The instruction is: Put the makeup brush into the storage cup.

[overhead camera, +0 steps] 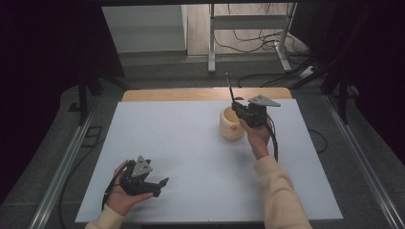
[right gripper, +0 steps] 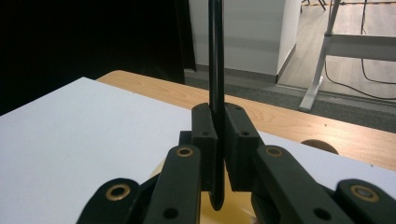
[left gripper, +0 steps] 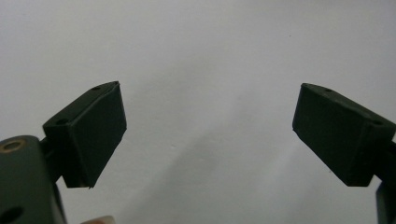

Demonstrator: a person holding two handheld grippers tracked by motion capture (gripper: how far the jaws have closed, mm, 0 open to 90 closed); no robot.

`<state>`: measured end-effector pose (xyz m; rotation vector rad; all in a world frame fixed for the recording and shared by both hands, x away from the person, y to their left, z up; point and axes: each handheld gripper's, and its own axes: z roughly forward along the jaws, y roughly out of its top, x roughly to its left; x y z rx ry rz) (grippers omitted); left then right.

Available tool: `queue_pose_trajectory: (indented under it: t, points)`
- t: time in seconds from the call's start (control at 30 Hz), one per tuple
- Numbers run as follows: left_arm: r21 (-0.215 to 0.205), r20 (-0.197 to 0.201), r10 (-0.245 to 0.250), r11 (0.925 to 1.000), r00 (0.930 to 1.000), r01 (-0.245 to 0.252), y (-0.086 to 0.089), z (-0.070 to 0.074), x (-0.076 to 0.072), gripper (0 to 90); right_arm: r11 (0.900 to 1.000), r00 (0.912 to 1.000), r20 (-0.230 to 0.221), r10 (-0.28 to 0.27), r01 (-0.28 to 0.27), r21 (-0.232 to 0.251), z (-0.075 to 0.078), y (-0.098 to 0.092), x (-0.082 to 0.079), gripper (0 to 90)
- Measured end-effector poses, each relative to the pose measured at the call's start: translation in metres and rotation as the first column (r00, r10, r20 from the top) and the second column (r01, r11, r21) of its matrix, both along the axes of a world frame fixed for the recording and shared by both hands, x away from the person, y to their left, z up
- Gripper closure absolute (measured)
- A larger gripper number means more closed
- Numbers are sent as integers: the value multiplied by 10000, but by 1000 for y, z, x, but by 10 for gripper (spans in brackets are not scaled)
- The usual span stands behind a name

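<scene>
**Black rod clamped upright over the cream cup**

From the high view we see the right gripper [overhead camera: 237,109] held just above a cream cup [overhead camera: 231,125] that stands on the white surface [overhead camera: 191,157], toward its far right part. A thin black rod [overhead camera: 229,87] rises from the gripper, tilted slightly left, its lower part at the cup's mouth. An orange mark shows on the cup's near side. The left gripper [overhead camera: 160,187] rests low at the near left of the surface, well apart from the cup, cradled in the left hand [overhead camera: 125,196].

In the left gripper view we look down on bare white surface; the left gripper [left gripper: 210,135] has its jaws standing wide apart with nothing between them.

In the right gripper view the right gripper [right gripper: 220,140] has its jaws pressed together on the rod [right gripper: 215,56], which stands upright between them and runs out of the top of the picture. Its lower end hangs below the pads over a yellowish cup interior [right gripper: 233,205].
</scene>
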<state>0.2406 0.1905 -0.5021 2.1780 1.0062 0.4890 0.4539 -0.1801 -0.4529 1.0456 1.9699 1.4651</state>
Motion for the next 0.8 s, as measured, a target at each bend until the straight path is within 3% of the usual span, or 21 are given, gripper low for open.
queue_pose_trajectory:
  t: [0.5,0.53,0.6,0.67,0.7,0.8]
  points:
    - [-31,-12,73,10000,10000,-73,1,0,0,105,9999,10000,-22,-1,1,-164,-5,2,1,814]
    - [-20,-14,70,10000,10000,-70,1,0,0,105,9994,9998,46,183,-181,-288,-9,3,2,643]
    - [8,1,74,10000,10000,-74,2,0,0,105,9989,9999,114,-65,71,-456,-13,3,2,408]
    - [13,1,75,10000,10000,-75,2,0,0,105,9992,9998,102,-143,146,-359,-14,2,2,369]
    - [3,-11,62,10000,10000,-62,2,0,0,105,9997,9999,96,-141,143,-177,-15,1,0,301]
    - [26,-5,37,10000,10000,-37,1,0,0,105,9999,10000,39,-36,36,-118,-14,-1,0,278]
